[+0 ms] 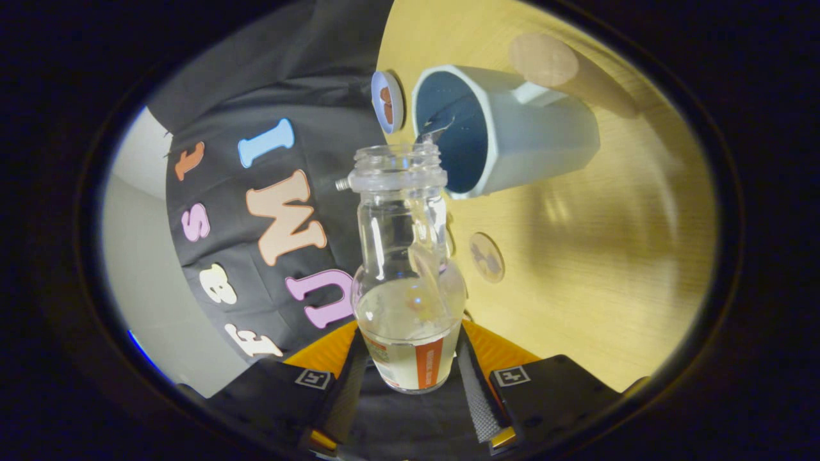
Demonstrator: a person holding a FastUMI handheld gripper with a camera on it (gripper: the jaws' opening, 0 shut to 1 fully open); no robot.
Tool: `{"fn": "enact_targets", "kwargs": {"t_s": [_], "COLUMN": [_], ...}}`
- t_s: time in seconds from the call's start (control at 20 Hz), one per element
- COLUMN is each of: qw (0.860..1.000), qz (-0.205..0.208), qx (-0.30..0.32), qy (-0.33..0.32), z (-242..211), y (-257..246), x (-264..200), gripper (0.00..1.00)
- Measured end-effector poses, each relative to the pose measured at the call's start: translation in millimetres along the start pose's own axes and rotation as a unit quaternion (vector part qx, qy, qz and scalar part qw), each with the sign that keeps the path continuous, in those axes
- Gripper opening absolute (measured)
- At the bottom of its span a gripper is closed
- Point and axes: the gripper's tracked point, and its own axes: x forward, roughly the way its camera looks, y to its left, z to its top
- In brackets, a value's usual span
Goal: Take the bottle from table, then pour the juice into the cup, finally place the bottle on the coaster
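between the clamped fingers [413, 368] the bottle [407, 269] (uncapped) points lengthwise, mouth at the cup [512, 128].

The gripper [410, 371] has two dark blocky finger mounts, each carrying a small square white-bordered marker tag. Ribbed, textured strips line the inner faces, with orange panels behind and brass-toned fittings at the base.

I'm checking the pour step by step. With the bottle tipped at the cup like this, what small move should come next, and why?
Probably keep tipping a little further. The gripper is shut on the bottle, whose open mouth sits at the rim of the cup, and pale juice is pooled low in the bottle, near the fingers.
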Motion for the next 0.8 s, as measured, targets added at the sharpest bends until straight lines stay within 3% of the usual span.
{"fn": "enact_targets", "kwargs": {"t_s": [0.8], "qw": [0.998], "qz": [0.019], "qx": [0.063], "qy": [0.007], "z": [-7.1], "y": [16.5], "x": [-3.3], "gripper": [0.76]}}
